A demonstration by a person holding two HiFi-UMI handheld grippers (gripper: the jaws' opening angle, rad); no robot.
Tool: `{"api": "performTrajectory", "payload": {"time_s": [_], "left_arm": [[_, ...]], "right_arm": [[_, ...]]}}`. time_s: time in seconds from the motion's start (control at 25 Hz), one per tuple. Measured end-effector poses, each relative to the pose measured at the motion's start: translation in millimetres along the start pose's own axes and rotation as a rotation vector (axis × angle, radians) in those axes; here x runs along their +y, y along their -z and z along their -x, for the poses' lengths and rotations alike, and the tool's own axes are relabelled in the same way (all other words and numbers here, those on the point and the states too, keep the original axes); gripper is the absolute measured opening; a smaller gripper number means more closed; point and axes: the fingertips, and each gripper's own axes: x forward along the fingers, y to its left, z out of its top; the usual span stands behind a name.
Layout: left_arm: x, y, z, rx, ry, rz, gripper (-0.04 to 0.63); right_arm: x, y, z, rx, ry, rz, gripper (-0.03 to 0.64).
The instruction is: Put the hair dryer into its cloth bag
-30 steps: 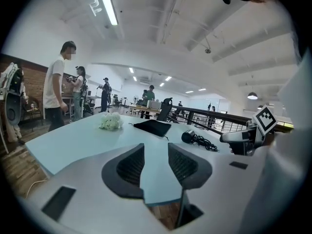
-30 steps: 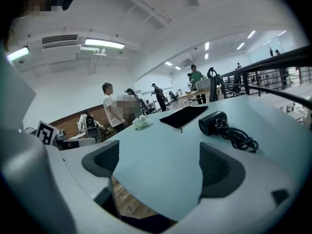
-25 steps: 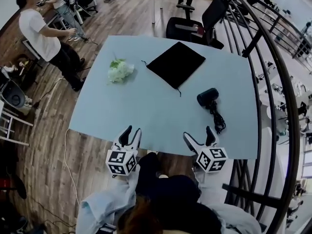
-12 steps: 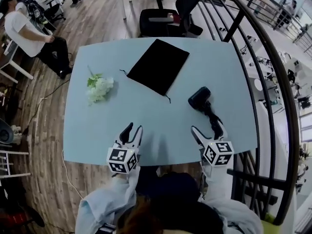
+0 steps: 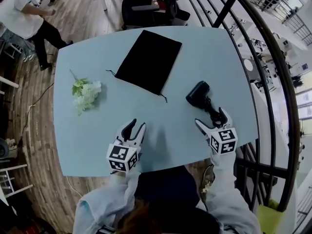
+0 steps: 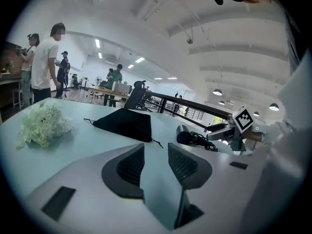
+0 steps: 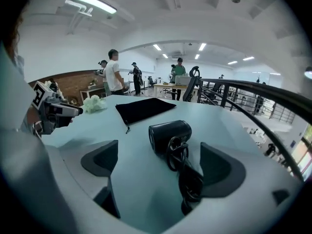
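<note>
— Where's the hair dryer (image 5: 197,92)?
— It's lying on its side on the pale blue table (image 5: 161,130), over toward the right edge. Its black cord (image 5: 214,115) trails back toward the near side.
— And the cloth bag (image 5: 148,60)?
— That's flat and black, further back near the middle, well apart from the dryer. Its drawstrings poke out along the nearer edge.
— Has anything got hold of the dryer?
— No. The right gripper (image 5: 210,118) is just behind it with its jaws spread wide. The cord runs between them, but neither pad presses on it.
— And the left one?
— The left gripper (image 5: 136,126) is at the near part of the table, jaws partly apart with nothing between them.
— Anything else about?
— A bunch of white flowers (image 5: 85,92) lies on the table's left side. A person (image 5: 22,18) in a white shirt stands on the wooden floor beyond.
</note>
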Motion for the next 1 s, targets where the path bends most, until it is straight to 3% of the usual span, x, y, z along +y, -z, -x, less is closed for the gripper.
{"api": "performTrajectory", "payload": {"time_s": [0.28, 0.64, 0.84, 1.0], "left_arm": [[7, 7, -17, 0.036, -0.005, -0.008, 0.147], [2, 9, -47, 0.056, -0.015, 0.005, 0.147], [0, 13, -59, 0.063, -0.025, 0.011, 0.147], [1, 17, -62, 0.071, -0.04, 0.021, 0.147]], "right_arm": [[-22, 10, -31, 0.116, -0.058, 0.102, 0.535], [-35, 29, -77, 0.256, -0.15, 0.15, 0.522], [-36, 48, -95, 0.334, -0.188, 0.126, 0.518], [-35, 49, -99, 0.34, -0.212, 0.111, 0.525]]}}
